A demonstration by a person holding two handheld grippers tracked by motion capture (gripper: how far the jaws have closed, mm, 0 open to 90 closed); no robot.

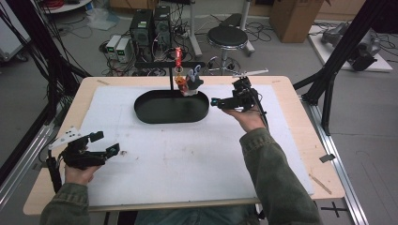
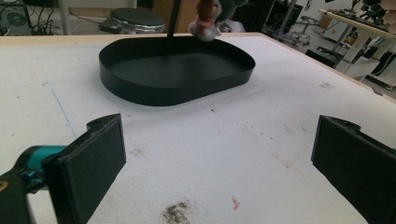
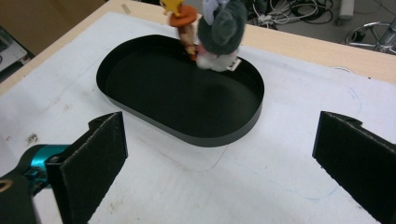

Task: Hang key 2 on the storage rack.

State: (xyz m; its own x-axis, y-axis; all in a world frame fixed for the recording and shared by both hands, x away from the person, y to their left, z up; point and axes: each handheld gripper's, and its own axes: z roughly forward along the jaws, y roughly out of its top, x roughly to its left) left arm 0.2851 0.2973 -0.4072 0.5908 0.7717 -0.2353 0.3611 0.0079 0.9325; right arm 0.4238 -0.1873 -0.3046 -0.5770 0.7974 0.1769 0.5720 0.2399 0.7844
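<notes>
A black oval tray (image 1: 157, 119) lies at the back middle of the white mat. A grey and white plush toy (image 1: 193, 82) hangs over its far rim, beside an orange and yellow toy (image 1: 179, 82). Both dangle from a thin black stand (image 1: 170, 75). My right gripper (image 1: 221, 97) is held open just right of the tray, pointing at it. My left gripper (image 1: 106, 143) is open low over the mat's front left. The left gripper view has its pads (image 2: 95, 158) wide apart, with the tray (image 2: 140, 95) and plush (image 2: 209, 17) ahead. The right gripper view shows its open pads (image 3: 98, 154), the tray (image 3: 210, 137), plush (image 3: 220, 32) and orange toy (image 3: 182, 18).
The white mat (image 1: 187, 159) covers most of a wooden table (image 1: 319, 154). A red tag (image 1: 178, 57) hangs on the stand's crossbar. Beyond the table are a black stool (image 1: 227, 36), computer boxes (image 1: 148, 28) and cables on the floor. Black frame posts (image 1: 338, 56) flank both sides.
</notes>
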